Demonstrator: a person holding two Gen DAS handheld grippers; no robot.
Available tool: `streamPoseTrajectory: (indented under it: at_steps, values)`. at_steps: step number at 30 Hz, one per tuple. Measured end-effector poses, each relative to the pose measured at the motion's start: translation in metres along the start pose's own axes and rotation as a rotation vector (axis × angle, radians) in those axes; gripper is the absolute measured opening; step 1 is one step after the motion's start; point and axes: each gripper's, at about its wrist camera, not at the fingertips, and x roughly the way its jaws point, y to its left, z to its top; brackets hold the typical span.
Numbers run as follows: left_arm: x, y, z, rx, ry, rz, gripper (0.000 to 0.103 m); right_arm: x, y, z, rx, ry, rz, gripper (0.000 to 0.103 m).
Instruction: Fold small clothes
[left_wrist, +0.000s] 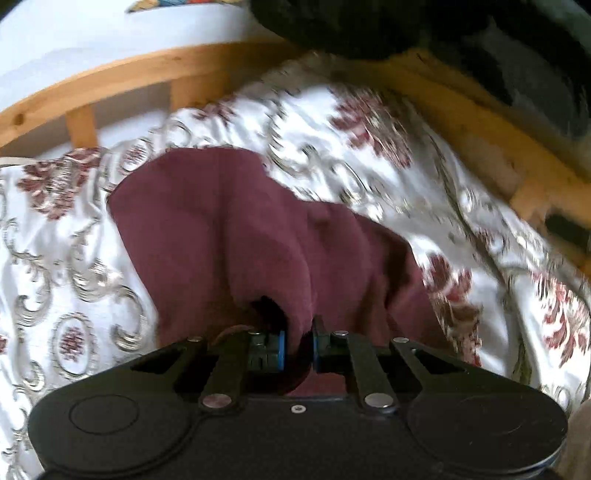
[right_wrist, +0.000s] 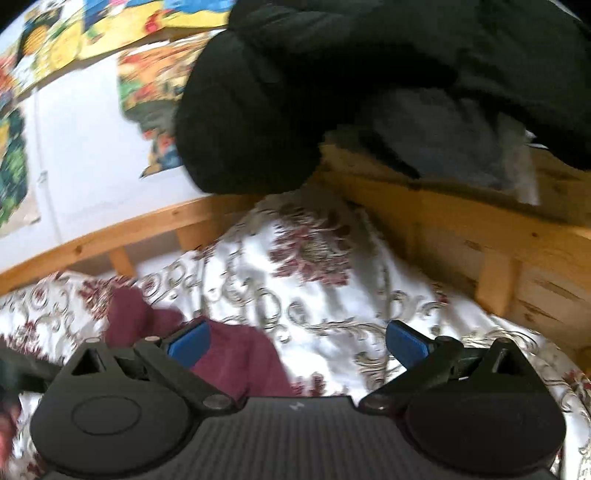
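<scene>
A small maroon garment (left_wrist: 229, 229) lies bunched on a white bedspread with dark red flowers (left_wrist: 74, 266). My left gripper (left_wrist: 298, 345) is shut on the near edge of the maroon garment, and the cloth drapes away from its blue pads. In the right wrist view the same garment (right_wrist: 236, 358) lies at lower left, partly behind the left finger. My right gripper (right_wrist: 297, 341) is open and empty above the bedspread (right_wrist: 314, 280), with its blue pads (right_wrist: 404, 341) wide apart.
A wooden bed rail (left_wrist: 122, 81) runs behind the bedspread, and another rail (right_wrist: 498, 236) stands at the right. A bulky black garment (right_wrist: 332, 85) hangs over the corner. The white wall (right_wrist: 85, 155) carries colourful posters.
</scene>
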Motion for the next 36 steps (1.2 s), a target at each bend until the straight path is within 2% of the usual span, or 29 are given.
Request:
streamPoseTrajectory:
  at_steps: [4,6,8,10,12,13,15,17,19,21,22,25,29,31,33,36]
  values:
    - [0.013,-0.01,-0.014,0.04,0.017,0.017,0.014,0.009,-0.012,-0.003,0.064,0.029,0.006,0.103]
    - [0.013,-0.013,-0.018,0.069,0.01,0.023,0.018,0.014,-0.016,-0.007,0.094,0.052,0.023,0.103]
    - [0.01,-0.013,-0.019,0.07,0.004,0.001,0.024,0.02,-0.017,-0.01,0.124,0.08,0.036,0.103]
    - [0.005,-0.009,-0.017,0.037,-0.004,-0.055,0.027,0.025,-0.019,-0.013,0.15,0.11,0.045,0.103]
    - [0.0,-0.005,-0.016,-0.011,-0.007,-0.121,0.042,0.028,-0.02,-0.016,0.17,0.132,0.052,0.103]
    - [-0.001,-0.006,-0.015,-0.02,-0.01,-0.132,0.046,0.029,-0.02,-0.018,0.181,0.142,0.052,0.103]
    - [-0.008,-0.008,-0.014,-0.015,-0.026,-0.149,0.063,0.032,-0.021,-0.021,0.207,0.159,0.056,0.103]
    - [-0.017,-0.01,-0.014,-0.001,-0.051,-0.166,0.069,0.035,-0.022,-0.023,0.239,0.176,0.063,0.103]
    - [-0.03,-0.009,-0.013,0.014,-0.091,-0.187,0.078,0.04,-0.024,-0.026,0.277,0.194,0.083,0.103]
    - [-0.044,-0.005,-0.013,0.031,-0.141,-0.191,0.096,0.045,-0.023,-0.03,0.308,0.216,0.12,0.103]
    - [-0.051,-0.003,-0.013,0.041,-0.168,-0.18,0.1,0.047,-0.021,-0.031,0.317,0.224,0.139,0.103]
    - [-0.066,0.006,-0.018,0.076,-0.226,-0.14,0.102,0.054,-0.016,-0.039,0.377,0.239,0.241,0.103]
    - [-0.066,0.021,-0.033,0.118,-0.218,-0.115,0.102,0.072,-0.011,-0.058,0.599,0.279,0.471,0.103]
    - [-0.06,0.028,-0.045,0.122,-0.215,-0.122,0.102,0.082,-0.002,-0.068,0.655,0.323,0.565,0.103]
    - [-0.052,0.035,-0.058,0.119,-0.216,-0.12,0.102,0.089,0.01,-0.074,0.641,0.358,0.608,0.103]
    - [-0.04,0.041,-0.074,0.113,-0.177,-0.088,0.102,0.099,0.028,-0.078,0.569,0.402,0.618,0.103]
